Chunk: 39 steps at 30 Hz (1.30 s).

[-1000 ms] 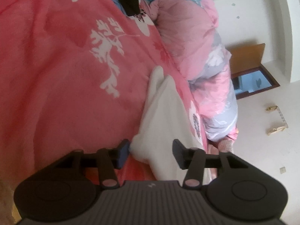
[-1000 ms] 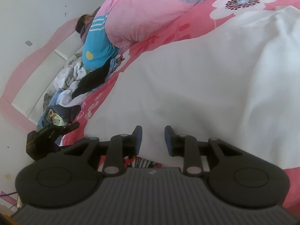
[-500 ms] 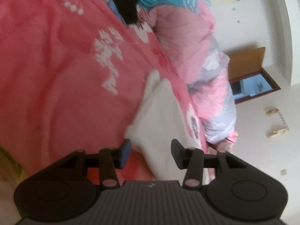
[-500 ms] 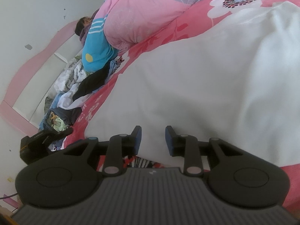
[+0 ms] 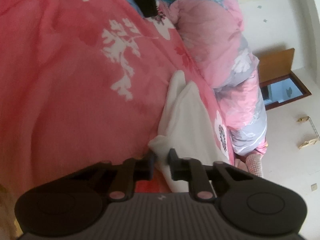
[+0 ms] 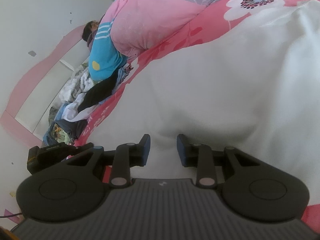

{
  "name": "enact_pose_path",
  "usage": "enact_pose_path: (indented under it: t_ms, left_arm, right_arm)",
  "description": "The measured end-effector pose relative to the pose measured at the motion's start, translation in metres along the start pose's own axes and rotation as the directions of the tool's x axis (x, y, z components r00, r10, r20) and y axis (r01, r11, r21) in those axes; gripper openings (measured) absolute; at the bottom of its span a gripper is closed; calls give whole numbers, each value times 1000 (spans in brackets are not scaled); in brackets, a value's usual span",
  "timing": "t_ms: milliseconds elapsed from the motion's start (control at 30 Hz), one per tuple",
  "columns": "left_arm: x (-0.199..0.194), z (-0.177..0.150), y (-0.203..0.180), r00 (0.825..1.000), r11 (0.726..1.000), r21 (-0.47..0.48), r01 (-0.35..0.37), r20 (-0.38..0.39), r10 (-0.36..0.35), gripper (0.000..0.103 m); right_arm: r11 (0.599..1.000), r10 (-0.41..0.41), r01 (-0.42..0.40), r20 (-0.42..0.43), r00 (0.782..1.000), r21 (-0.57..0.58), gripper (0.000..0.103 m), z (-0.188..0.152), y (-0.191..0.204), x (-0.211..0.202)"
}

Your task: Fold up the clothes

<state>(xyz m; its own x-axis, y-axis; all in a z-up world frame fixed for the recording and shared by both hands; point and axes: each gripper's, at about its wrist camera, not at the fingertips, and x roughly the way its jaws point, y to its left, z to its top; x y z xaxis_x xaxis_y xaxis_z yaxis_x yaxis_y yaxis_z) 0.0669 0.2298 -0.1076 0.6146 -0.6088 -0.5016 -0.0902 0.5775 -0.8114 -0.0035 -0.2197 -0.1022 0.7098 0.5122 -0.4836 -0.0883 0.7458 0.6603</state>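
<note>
Our left gripper (image 5: 161, 156) has just been closing, and it's now pinched together on a corner of the white garment (image 5: 186, 120), with the cloth bunched between the pads. From there the garment runs off toward 1 o'clock across the pink floral bedspread (image 5: 70, 92).

Our right gripper (image 6: 163, 148) sits partly closed around a puckered fold at the near edge of the same white garment (image 6: 220, 84), which fills everything from 12 to 3 o'clock in that view. Whether the pads really bite the cloth, we can't tell.

The rolled-up pink quilt (image 6: 152, 22) lies out at 11 o'clock, and the heap of other clothes (image 6: 84, 100) at 10.

What worries us: the left only has a small corner, so a quick lift could slip it free. And if the right isn't really gripping, one side stays down and the fold ends up lopsided.
</note>
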Motion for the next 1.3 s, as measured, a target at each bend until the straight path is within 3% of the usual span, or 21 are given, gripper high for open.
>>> enact_pose_path:
  t_ms: [100,200,300,367,567,867,1033,1300]
  left_arm:
    - [-15,-2,-16,996,994,97,47,71,-54,6]
    - [-20,-7,-24,995,985,174,22,92,-39,6]
    - [-7,-9,5,999,996,83,-19,37,16,7]
    - [-4,-11,20,1000,999,34,2,23,-2,7]
    - [-18,-10,23,997,998,56,18,70,-22,16]
    - [-46,-8,15,982,990,112,-87,177,67,20]
    - [-39,-20,-31,982,958,271,-95,184,45,28]
    - [17,-55,-98,995,856,513,-65,96,18,41]
  right_arm:
    - [1000,9,-9,2,1000,8,28,0,-2,0]
    - [1000,9,-9,2,1000,6,28,0,-2,-2]
    - [1000,17,-17,4,1000,16,28,-1,-6,-1]
    - [999,24,-24,6,1000,27,28,-2,-8,-1]
    - [999,24,-24,1,1000,26,28,-1,-8,0]
    - [998,40,-40,10,999,44,29,-2,-12,-1]
    - [997,52,-54,31,998,57,32,-4,-11,-6]
    - [998,28,-35,130,991,48,33,-11,-16,-53]
